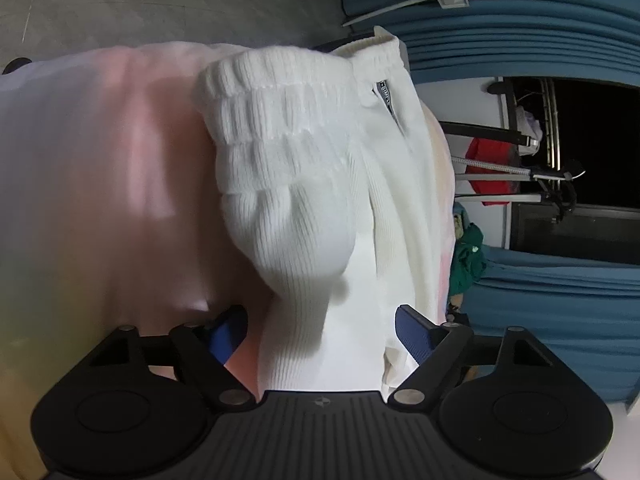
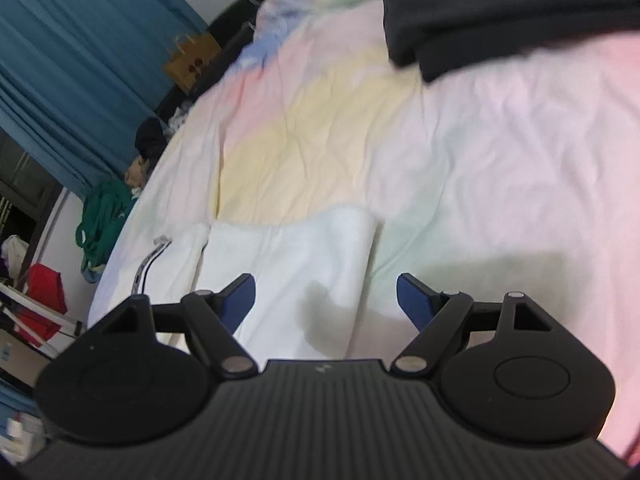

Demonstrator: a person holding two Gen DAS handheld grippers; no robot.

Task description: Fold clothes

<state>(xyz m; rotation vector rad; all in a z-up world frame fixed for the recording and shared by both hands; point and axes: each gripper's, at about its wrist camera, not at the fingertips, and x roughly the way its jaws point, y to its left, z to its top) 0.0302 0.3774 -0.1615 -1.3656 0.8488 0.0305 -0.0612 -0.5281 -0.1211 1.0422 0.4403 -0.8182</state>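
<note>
A white ribbed knit garment [image 1: 304,184] with an elastic waistband and a zip pocket lies bunched on a pastel bed sheet [image 1: 104,168]. My left gripper [image 1: 320,328] is open, its blue pads either side of the white fabric, which fills the gap between them. In the right wrist view the same white garment [image 2: 296,260] lies flat on the sheet [image 2: 480,160], with a folded edge. My right gripper [image 2: 326,300] is open and empty, hovering just above the garment's near end.
A dark garment [image 2: 500,12] lies on the bed at the top right. Blue curtains [image 1: 540,40] hang beside the bed. A green cloth [image 2: 102,216], a red item [image 2: 44,288] and a cardboard box [image 2: 192,60] sit off the bed's left edge.
</note>
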